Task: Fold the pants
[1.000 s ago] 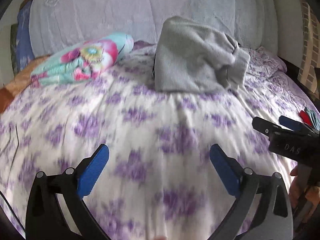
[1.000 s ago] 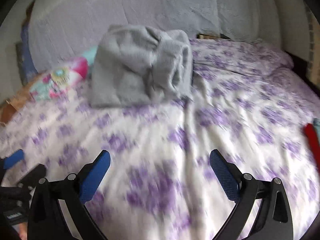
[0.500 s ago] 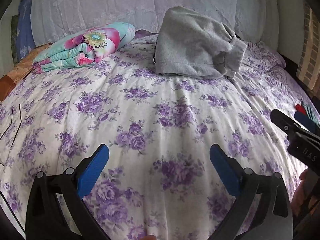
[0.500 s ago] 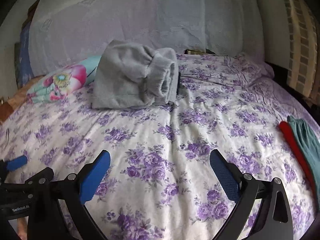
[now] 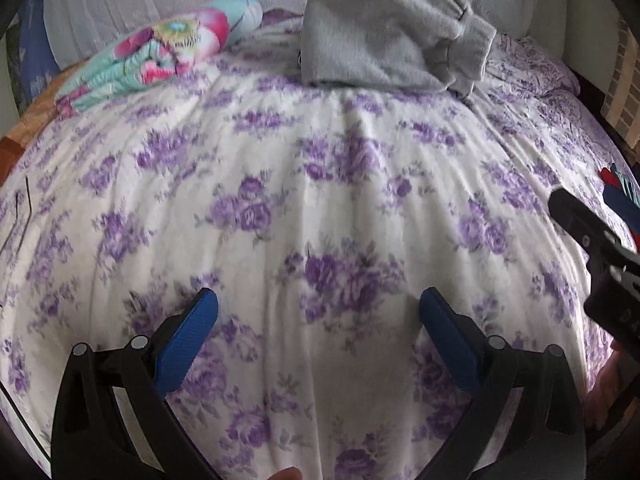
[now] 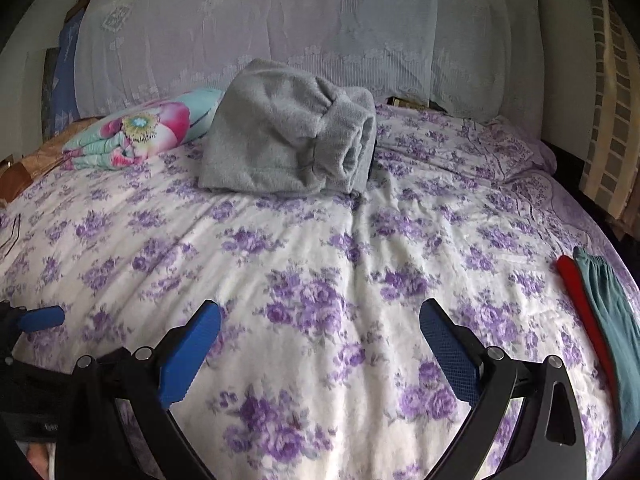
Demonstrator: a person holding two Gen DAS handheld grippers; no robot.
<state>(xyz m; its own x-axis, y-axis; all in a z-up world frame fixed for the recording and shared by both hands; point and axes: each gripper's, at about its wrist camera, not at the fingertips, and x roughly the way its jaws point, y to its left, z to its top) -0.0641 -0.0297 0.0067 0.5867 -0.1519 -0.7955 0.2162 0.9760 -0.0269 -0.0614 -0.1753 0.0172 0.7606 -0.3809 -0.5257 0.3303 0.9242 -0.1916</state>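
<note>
The grey pants (image 5: 384, 36) lie folded in a thick bundle at the far side of the bed, cuffs to the right; they also show in the right wrist view (image 6: 292, 136). My left gripper (image 5: 318, 320) is open and empty, low over the flowered bedspread (image 5: 320, 200), well short of the pants. My right gripper (image 6: 320, 328) is open and empty, also over the bedspread (image 6: 360, 248) near its front. The right gripper's body shows at the right edge of the left wrist view (image 5: 600, 264).
A folded bright flowered blanket (image 6: 136, 132) lies left of the pants, also in the left wrist view (image 5: 160, 60). Teal and red garments (image 6: 600, 312) lie at the bed's right edge. A lace-covered headboard (image 6: 280, 32) stands behind. A thin dark wire (image 5: 20, 216) lies at far left.
Both grippers stayed open and empty while the views shifted; the left moved lower over the bedspread, and the right view pulled back and steadied, showing the garments at right.
</note>
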